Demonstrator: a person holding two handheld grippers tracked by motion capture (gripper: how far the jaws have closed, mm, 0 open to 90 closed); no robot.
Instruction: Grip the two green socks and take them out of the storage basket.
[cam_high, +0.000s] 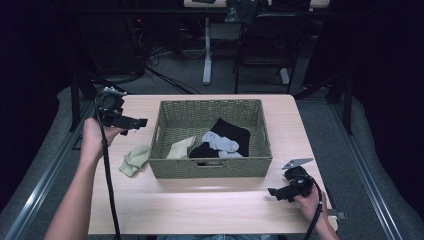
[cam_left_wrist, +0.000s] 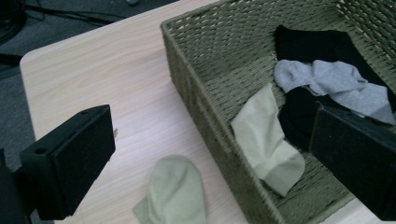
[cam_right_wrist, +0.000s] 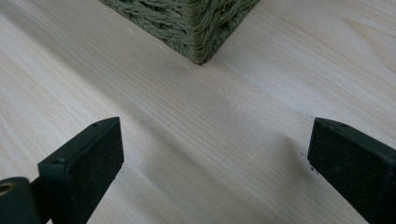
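Item: sock sorting at a wicker basket, mid-table.

Tools. Left gripper hangs above the table at about 9 o'clock from the basket, jaws spread wide, nothing between them. Right gripper sits low near the table's front edge, at about 5 o'clock from the basket, jaws likewise parted and empty, aimed at the basket's near corner.

Work piece. Pale green sock lies flat on the table, just beside the basket's left wall, at 8 o'clock from it. In the left gripper view it appears low between the open jaws as sock.

Contents of basket. A matching pale green sock draped against the left inner wall; a grey sock lying over black socks.

Materials. Basket: olive woven fibre, rectangular, stiff ribbed walls, a cut handle slot in the front. Socks: soft knit, limp, crumpled, no fixed shape. Table: smooth light wood-grain laminate. Jaw pads: flat black blocks, matte.

Risks, as judged. The loose sock lies thin on a slick top; a shallow pinch may catch only one layer or slide it away. A descent too near the wall could knock the jaw against the weave and shift the basket. A trailing toe may snag on the rim when lifted over.
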